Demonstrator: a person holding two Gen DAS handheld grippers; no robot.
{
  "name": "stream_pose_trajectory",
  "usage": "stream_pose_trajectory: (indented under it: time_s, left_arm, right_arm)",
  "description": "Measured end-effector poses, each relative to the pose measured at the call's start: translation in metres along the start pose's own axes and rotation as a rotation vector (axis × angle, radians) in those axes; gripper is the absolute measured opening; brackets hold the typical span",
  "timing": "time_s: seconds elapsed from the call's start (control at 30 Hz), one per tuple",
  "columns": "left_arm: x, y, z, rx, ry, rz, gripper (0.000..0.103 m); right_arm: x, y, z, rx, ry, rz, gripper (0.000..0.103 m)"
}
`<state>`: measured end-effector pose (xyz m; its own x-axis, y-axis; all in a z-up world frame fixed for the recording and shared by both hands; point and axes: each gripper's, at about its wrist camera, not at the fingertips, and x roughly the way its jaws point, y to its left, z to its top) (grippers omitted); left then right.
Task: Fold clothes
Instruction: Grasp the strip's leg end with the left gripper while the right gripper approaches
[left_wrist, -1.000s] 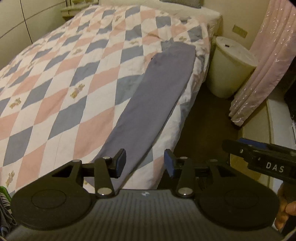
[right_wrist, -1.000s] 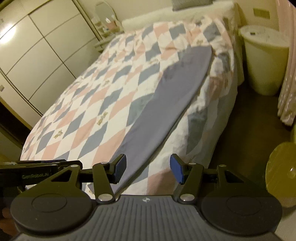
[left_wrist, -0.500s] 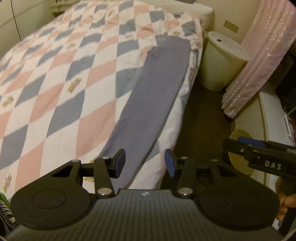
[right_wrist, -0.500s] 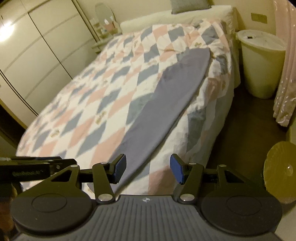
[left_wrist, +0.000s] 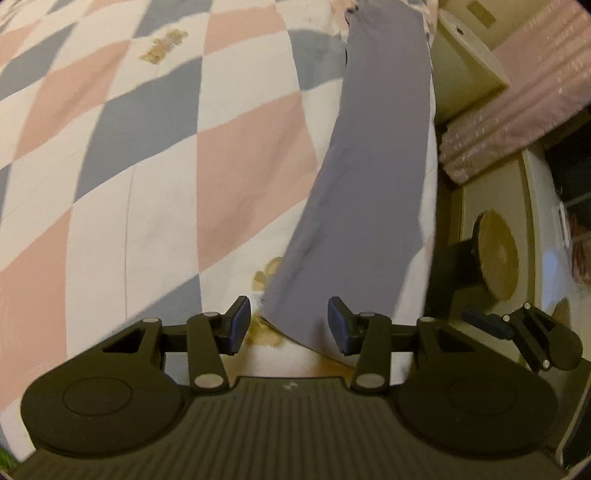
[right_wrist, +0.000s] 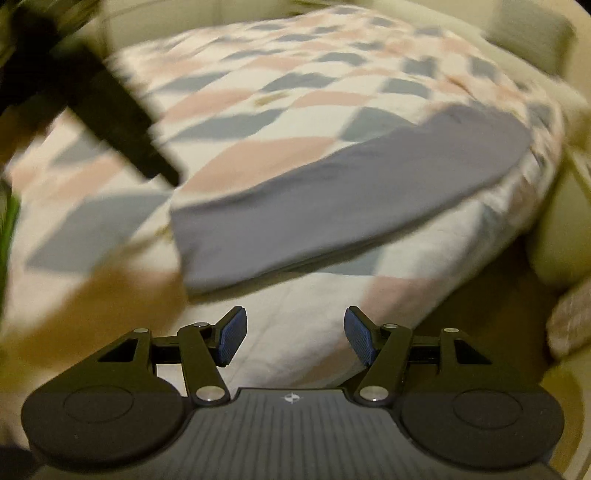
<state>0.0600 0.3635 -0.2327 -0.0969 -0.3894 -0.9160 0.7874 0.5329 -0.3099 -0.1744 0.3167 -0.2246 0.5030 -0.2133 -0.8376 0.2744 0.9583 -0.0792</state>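
Observation:
A long grey-purple garment (left_wrist: 373, 177) lies flat along the right edge of the checked quilt (left_wrist: 147, 155). My left gripper (left_wrist: 290, 325) points steeply down over the garment's near end. It is open, with the cloth's end showing between the blue pads and untouched. In the blurred right wrist view the garment (right_wrist: 351, 199) runs across the bed corner. My right gripper (right_wrist: 293, 334) hovers over the quilt's side, just short of the cloth. Its jaws are opening with nothing between them. One of the right gripper's fingers (left_wrist: 484, 325) shows at the left view's right edge.
A white bin (left_wrist: 465, 62) and a pink curtain (left_wrist: 535, 85) stand beyond the bed's right side. A round yellowish disc (left_wrist: 496, 254) sits above the dark floor strip. The left gripper's body (right_wrist: 110, 122) and a blurred hand (right_wrist: 110, 295) cross the right view.
Both grippers have dropped and closed in on the garment's near end. The right gripper has rolled, so the bed now lies slanted in its view, and its jaws stand wider.

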Motion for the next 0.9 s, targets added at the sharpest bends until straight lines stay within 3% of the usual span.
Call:
stream_pose_trajectory:
  time_s: [0.27,0.37,0.5,0.63,0.67,0.9]
  left_arm:
    - [0.038,0.019,-0.002,0.122,0.063,-0.098,0.046]
    - [0.05,0.025,-0.001,0.12,0.065,-0.125,0.051]
    - [0.056,0.031,0.0,0.088,0.059,-0.155,0.051]
    - [0.052,0.029,-0.008,0.075,0.05,-0.167,0.04]
    - [0.052,0.03,-0.009,0.063,0.05,-0.172,0.034]
    - [0.058,0.037,-0.01,-0.057,0.056,-0.202,0.019]
  right_arm:
    - [0.029,0.056,-0.01,-0.189,-0.071,-0.01,0.064]
    - [0.035,0.076,-0.013,-0.3,-0.14,-0.055,0.064]
    - [0.053,0.1,-0.023,-0.458,-0.179,-0.157,0.064]
    - [0.061,0.112,-0.027,-0.525,-0.213,-0.235,0.061]
    - [0.063,0.114,-0.028,-0.538,-0.221,-0.254,0.056]
    - [0.074,0.115,-0.028,-0.581,-0.23,-0.287,0.046]
